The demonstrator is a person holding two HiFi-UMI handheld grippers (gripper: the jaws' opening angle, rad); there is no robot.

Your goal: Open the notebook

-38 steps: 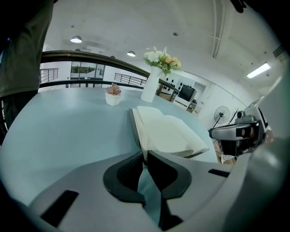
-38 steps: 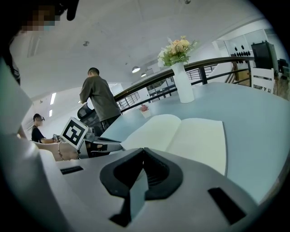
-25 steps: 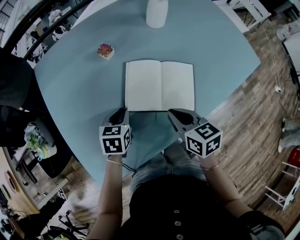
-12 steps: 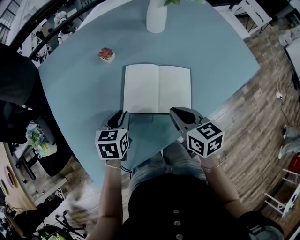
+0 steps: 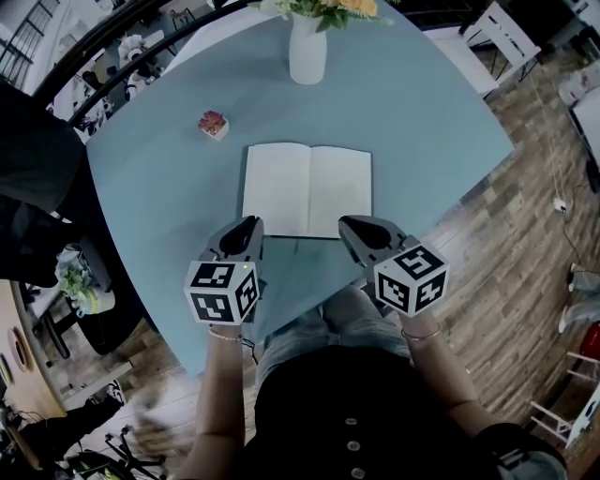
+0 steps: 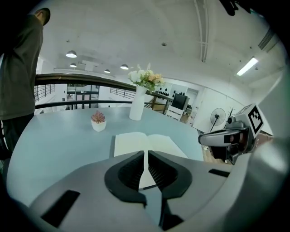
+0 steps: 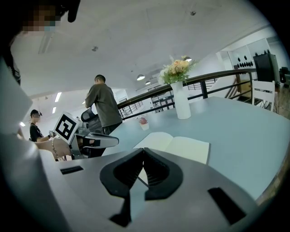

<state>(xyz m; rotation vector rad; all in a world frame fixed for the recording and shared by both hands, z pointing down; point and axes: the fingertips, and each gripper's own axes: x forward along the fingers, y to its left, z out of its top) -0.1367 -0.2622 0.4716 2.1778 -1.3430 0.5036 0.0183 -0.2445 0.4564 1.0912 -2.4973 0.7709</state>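
The notebook (image 5: 307,190) lies open and flat on the blue table (image 5: 159,206), showing two blank white pages. Both grippers hover just short of its near edge, above the table. My left gripper (image 5: 251,223) is off the left page's near corner. Its jaws are closing to a thin slit with nothing between them, and the notebook (image 6: 147,144) lies beyond its tips (image 6: 146,154). My right gripper (image 5: 345,225) is off the right page's near corner. In the right gripper view its tips (image 7: 143,150) meet, empty, before the notebook (image 7: 181,147).
A white vase of flowers (image 5: 307,52) stands at the table's far side, and a small potted plant (image 5: 213,123) sits far left of the notebook. A person in dark clothes (image 5: 28,187) stands at the left. White chairs (image 5: 506,23) stand on the wooden floor to the right.
Both grippers have lifted, the left more, staying near the notebook's front edge. The notebook remains open and has not moved on the table.
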